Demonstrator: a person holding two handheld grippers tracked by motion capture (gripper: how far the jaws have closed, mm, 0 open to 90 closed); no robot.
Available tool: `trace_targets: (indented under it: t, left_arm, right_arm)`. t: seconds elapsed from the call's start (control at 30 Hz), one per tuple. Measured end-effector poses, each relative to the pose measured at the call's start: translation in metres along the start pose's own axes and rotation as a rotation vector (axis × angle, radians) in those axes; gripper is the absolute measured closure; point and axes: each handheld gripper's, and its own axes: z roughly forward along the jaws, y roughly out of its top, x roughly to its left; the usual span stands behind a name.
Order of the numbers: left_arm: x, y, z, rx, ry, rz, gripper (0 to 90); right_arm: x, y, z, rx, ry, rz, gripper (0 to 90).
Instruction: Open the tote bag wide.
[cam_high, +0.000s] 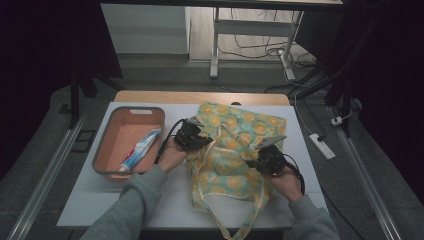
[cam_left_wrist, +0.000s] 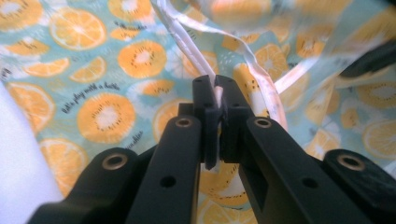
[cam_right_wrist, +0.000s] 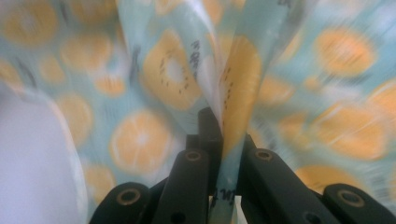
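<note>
A light blue cloth bag (cam_high: 235, 150) printed with orange slices lies on the white table (cam_high: 90, 200). My left gripper (cam_high: 196, 141) sits at the bag's left edge, shut on its pale handle strap (cam_left_wrist: 196, 56), which runs up between the black jaws. My right gripper (cam_high: 260, 161) is at the bag's right side. In the right gripper view its jaws pinch a raised fold of the bag's fabric (cam_right_wrist: 224, 93). A loop of strap (cam_high: 235, 220) trails off the table's front edge.
An orange tray with a grey rim (cam_high: 107, 145) stands at the left of the table, with a toothpaste tube (cam_high: 140, 149) lying in it. Behind the table are desk legs (cam_high: 215, 45) and cables, and a power strip (cam_high: 322, 146) on the floor at the right.
</note>
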Motion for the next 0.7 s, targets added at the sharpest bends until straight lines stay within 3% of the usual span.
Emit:
trace_targets:
  t: [0.1, 0.23, 0.37, 0.47, 0.53, 0.7]
  left_arm:
    - [0.001, 0.005, -0.008, -0.047, -0.009, -0.011, 86.1]
    - [0.0, 0.01, -0.016, -0.088, 0.028, -0.001, 86.0]
    - [0.002, 0.013, -0.017, -0.106, 0.045, -0.012, 85.2]
    - [0.002, 0.012, -0.012, -0.075, 0.035, -0.01, 80.2]
    - [-0.002, 0.011, -0.011, -0.062, 0.054, 0.009, 69.7]
    - [-0.02, 0.001, -0.029, -0.01, 0.086, 0.032, 24.8]
  right_arm:
    - [-0.011, 0.013, -0.015, -0.082, -0.031, 0.012, 89.3]
    - [-0.029, 0.031, -0.016, -0.152, -0.049, 0.031, 89.3]
    - [-0.033, 0.037, -0.009, -0.177, -0.033, 0.047, 89.3]
    - [-0.034, 0.037, 0.001, -0.163, -0.014, 0.056, 89.4]
    - [-0.032, 0.036, 0.004, -0.155, 0.002, 0.058, 89.5]
    - [-0.029, 0.036, 0.004, -0.162, 0.018, 0.062, 89.5]
